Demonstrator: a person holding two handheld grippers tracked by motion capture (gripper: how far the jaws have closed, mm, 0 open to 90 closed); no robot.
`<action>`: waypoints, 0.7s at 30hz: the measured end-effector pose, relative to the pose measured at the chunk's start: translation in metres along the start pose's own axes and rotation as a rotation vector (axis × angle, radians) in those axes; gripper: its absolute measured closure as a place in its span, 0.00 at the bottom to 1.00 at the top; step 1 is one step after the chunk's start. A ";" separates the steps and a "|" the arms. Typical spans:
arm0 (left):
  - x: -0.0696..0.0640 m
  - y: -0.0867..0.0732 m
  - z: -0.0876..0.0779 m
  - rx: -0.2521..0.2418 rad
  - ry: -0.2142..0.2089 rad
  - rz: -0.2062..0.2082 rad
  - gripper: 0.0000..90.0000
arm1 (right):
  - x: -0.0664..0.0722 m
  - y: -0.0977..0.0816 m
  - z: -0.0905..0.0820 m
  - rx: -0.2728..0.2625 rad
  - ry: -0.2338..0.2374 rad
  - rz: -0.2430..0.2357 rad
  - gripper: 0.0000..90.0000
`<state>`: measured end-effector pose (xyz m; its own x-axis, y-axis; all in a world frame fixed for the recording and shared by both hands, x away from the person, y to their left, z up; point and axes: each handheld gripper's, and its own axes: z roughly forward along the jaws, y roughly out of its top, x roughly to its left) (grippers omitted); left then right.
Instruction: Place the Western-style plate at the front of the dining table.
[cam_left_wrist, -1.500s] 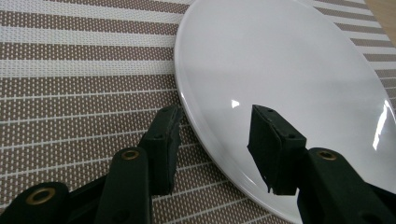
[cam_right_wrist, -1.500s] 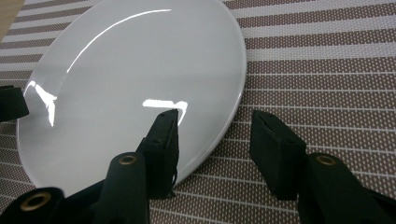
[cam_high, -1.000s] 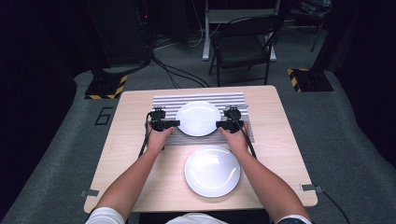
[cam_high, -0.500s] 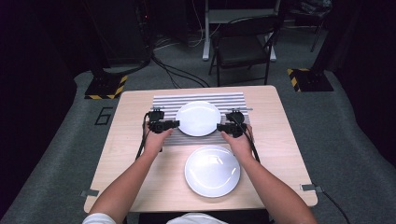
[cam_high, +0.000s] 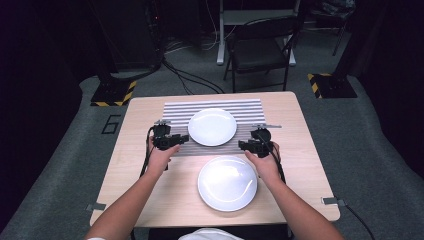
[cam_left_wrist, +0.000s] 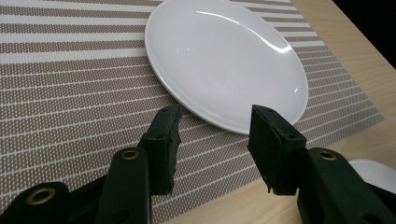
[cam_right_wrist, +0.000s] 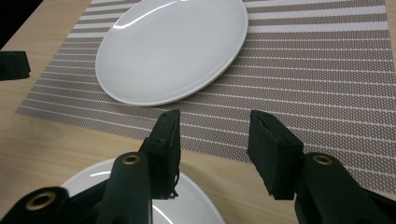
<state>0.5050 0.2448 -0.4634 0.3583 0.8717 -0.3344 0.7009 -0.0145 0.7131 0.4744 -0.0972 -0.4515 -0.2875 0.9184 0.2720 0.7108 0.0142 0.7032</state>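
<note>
While the far plate (cam_high: 212, 126) sits flat on the striped placemat (cam_high: 175, 114), both grippers wait at its near flanks, the left gripper (cam_left_wrist: 215, 126) with jaws spread wide and empty just short of the rim, the right gripper (cam_right_wrist: 212, 128) just as open and empty, over the mat's near edge. A second plate (cam_high: 227, 182) lies on the bare table (cam_high: 300, 125) close to the person. My worry is the glossy, shallow rim: a jaw could skate off it, or shove the plate and drag the mat along. The right gripper, I'd guess, could also clip the near plate below it.
</note>
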 end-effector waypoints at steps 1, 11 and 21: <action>0.000 -0.002 -0.002 -0.004 0.006 0.007 0.58 | -0.001 -0.002 -0.002 0.002 -0.001 0.007 0.59; 0.001 -0.022 -0.015 -0.001 -0.010 0.013 0.55 | -0.016 -0.020 -0.015 -0.001 0.000 0.048 0.56; 0.003 -0.041 -0.023 0.001 -0.001 0.033 0.52 | -0.021 -0.040 -0.023 0.003 -0.014 0.022 0.52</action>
<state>0.4627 0.2591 -0.4792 0.3821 0.8700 -0.3115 0.6891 -0.0436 0.7234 0.4375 -0.1258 -0.4701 -0.2626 0.9238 0.2787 0.7187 -0.0054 0.6953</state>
